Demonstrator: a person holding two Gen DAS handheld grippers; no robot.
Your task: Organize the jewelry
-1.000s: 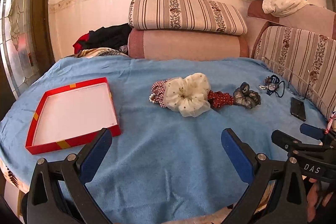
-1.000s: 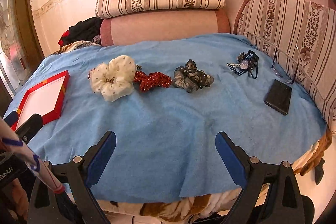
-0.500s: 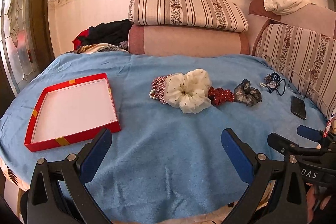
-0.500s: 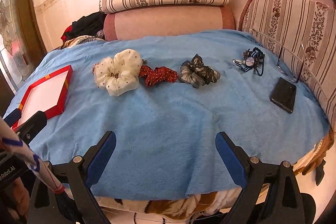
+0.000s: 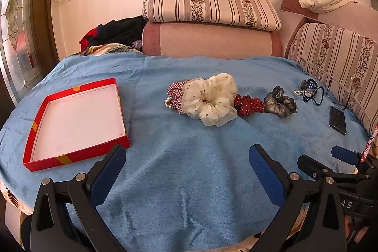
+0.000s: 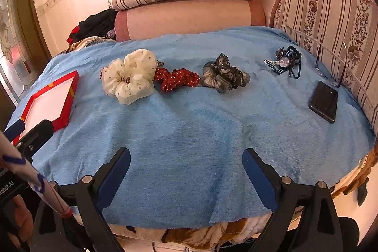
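Observation:
A shallow red box (image 5: 73, 119) with a white floor lies empty at the left of the blue cloth; its corner (image 6: 67, 96) shows in the right wrist view. Right of it runs a row: a red checked scrunchie with pearls (image 5: 174, 96), a cream dotted scrunchie (image 5: 209, 98) (image 6: 131, 76), a red dotted scrunchie (image 5: 249, 104) (image 6: 177, 79), a grey scrunchie (image 5: 280, 102) (image 6: 223, 74) and a blue beaded band (image 5: 308, 91) (image 6: 285, 61). My left gripper (image 5: 186, 162) and right gripper (image 6: 186, 163) hang open over the near cloth, holding nothing.
A black phone (image 5: 337, 119) (image 6: 324, 100) lies at the cloth's right edge beside eyeglasses (image 6: 330, 72). Striped cushions (image 5: 210, 6) back the far and right sides. Dark clothes (image 5: 118, 31) are heaped at the far left. The cloth's front edge (image 6: 189, 223) drops off just below the grippers.
Both views have risen and tilted slightly, so the scrunchies and box sit a little farther along the cloth. Nothing on the cloth has moved; both grippers stay open.

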